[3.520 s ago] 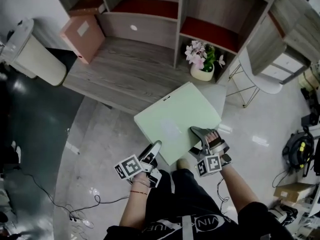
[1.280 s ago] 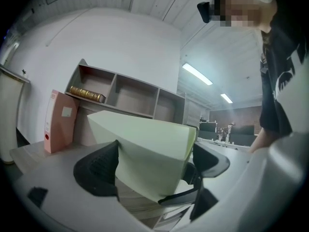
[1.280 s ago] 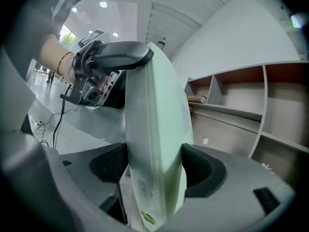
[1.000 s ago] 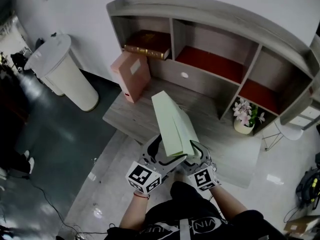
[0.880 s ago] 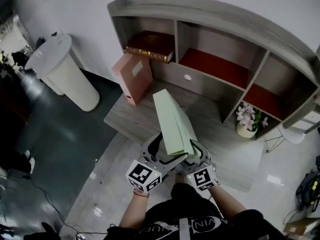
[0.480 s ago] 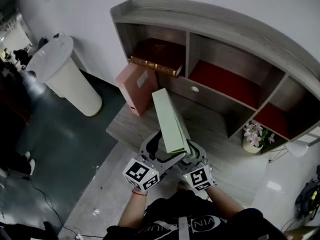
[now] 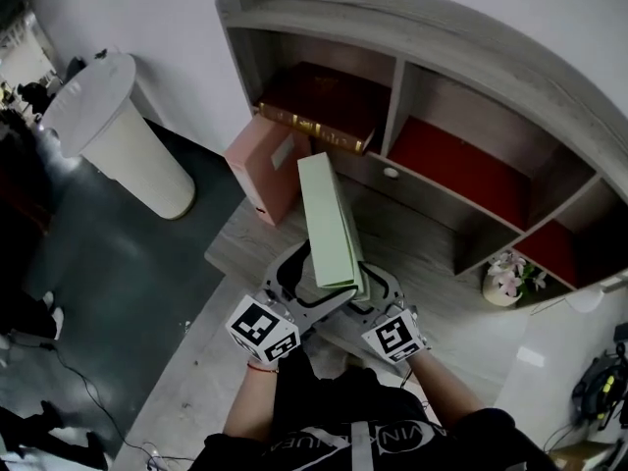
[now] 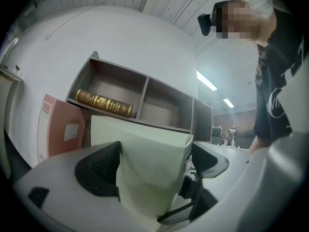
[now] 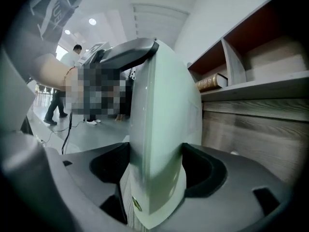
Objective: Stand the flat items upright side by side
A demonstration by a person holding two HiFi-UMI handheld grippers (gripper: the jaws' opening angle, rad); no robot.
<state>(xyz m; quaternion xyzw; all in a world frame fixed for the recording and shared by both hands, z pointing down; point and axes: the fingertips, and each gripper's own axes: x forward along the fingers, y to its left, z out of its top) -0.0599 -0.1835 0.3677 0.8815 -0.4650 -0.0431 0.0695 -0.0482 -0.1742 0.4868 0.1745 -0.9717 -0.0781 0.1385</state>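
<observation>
I hold a pale green flat file box (image 7: pixel 329 224) on edge above the grey wooden desk (image 7: pixel 432 253), pointing toward the shelf. My left gripper (image 7: pixel 297 285) and right gripper (image 7: pixel 367 292) are both shut on its near end, one on each side. In the left gripper view the green box (image 8: pixel 145 153) fills the gap between the jaws of the left gripper (image 8: pixel 152 170). In the right gripper view the green box (image 9: pixel 164 124) sits clamped in the right gripper (image 9: pixel 157 170). A pink file box (image 7: pixel 270 165) stands upright on the desk just left of the green one.
A brown book with gilt edging (image 7: pixel 319 116) lies flat in the left shelf compartment, above the pink box. Two red-floored compartments (image 7: pixel 456 170) lie further right. A potted flower (image 7: pixel 510 278) stands at the desk's right end. A white bin (image 7: pixel 113 130) stands on the floor at left.
The green box, carried flat earlier, now stands on edge. Over the last second both grippers brought it forward over the desk, closer to the pink box and the shelf.
</observation>
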